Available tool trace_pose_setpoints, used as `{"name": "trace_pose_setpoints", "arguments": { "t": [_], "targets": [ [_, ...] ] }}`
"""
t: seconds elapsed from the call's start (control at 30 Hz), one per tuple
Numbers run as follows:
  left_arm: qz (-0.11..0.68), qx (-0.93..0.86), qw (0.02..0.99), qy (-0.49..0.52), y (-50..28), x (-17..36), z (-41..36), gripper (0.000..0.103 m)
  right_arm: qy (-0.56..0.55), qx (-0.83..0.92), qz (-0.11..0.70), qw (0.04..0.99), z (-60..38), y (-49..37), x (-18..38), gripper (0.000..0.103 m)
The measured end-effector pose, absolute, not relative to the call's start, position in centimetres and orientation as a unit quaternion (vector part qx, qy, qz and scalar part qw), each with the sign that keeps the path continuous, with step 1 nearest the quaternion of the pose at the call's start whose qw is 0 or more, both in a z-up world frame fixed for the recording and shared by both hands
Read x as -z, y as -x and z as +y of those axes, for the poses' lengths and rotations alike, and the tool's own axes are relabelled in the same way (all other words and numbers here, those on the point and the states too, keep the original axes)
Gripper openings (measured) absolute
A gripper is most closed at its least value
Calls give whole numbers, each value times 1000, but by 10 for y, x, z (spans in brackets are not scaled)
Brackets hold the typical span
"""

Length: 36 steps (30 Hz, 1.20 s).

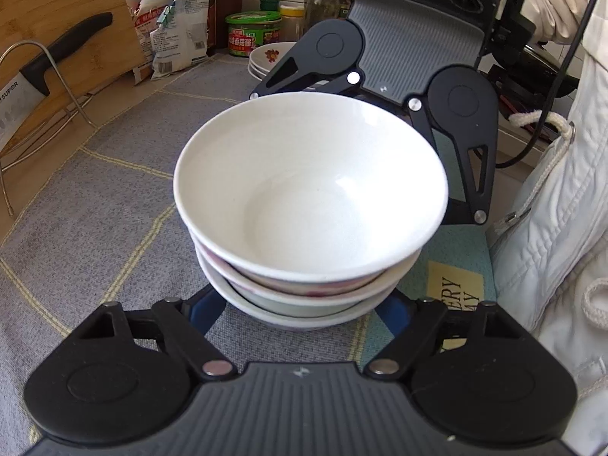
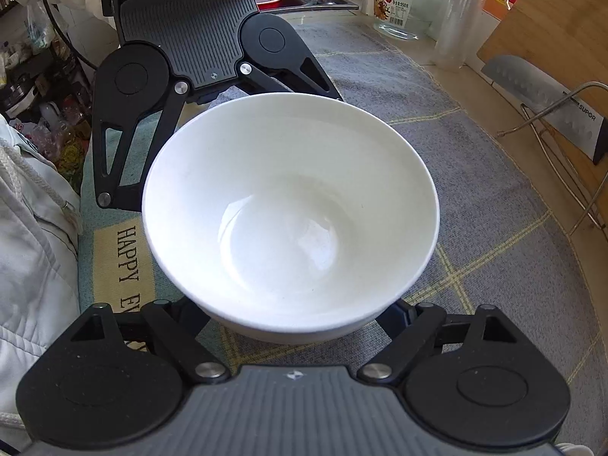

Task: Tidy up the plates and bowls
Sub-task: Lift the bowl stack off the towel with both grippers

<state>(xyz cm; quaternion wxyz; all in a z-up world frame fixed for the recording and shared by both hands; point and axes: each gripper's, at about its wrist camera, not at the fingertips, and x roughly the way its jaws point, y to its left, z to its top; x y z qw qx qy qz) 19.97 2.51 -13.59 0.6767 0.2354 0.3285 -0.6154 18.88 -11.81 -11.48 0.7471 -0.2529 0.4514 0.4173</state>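
Observation:
A stack of three white bowls (image 1: 309, 197) stands on the grey checked cloth (image 1: 114, 228); the same stack fills the right wrist view (image 2: 290, 209). My left gripper (image 1: 304, 315) sits at the near base of the stack, arms spread wide on either side of the lowest bowl, fingertips hidden under it. My right gripper (image 2: 292, 326) faces it from the far side, likewise spread around the stack, and shows behind the bowls in the left view (image 1: 364, 91). Whether either grips the stack is hidden. A pile of flowered plates (image 1: 266, 59) stands at the back.
A wire rack (image 1: 45, 87) holds a knife (image 1: 57, 57) and a wooden board at left. Bags, jars and bottles (image 1: 252, 34) line the back wall. A glass jar (image 2: 404, 0) and a sink lie beyond. A white jacket (image 1: 551, 209) borders the cloth.

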Motion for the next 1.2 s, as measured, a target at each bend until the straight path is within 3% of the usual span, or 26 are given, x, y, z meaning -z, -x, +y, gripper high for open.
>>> {"name": "trace_pose_setpoints", "arguments": {
  "t": [0.7, 1.2],
  "targets": [
    [327, 602, 687, -241, -190, 123, 22, 84, 258, -429, 442, 745, -118, -185, 103, 87],
    [323, 585, 702, -247, -164, 93, -33, 84, 272, -437, 431, 742, -170, -157, 72, 87]
  ]
}}
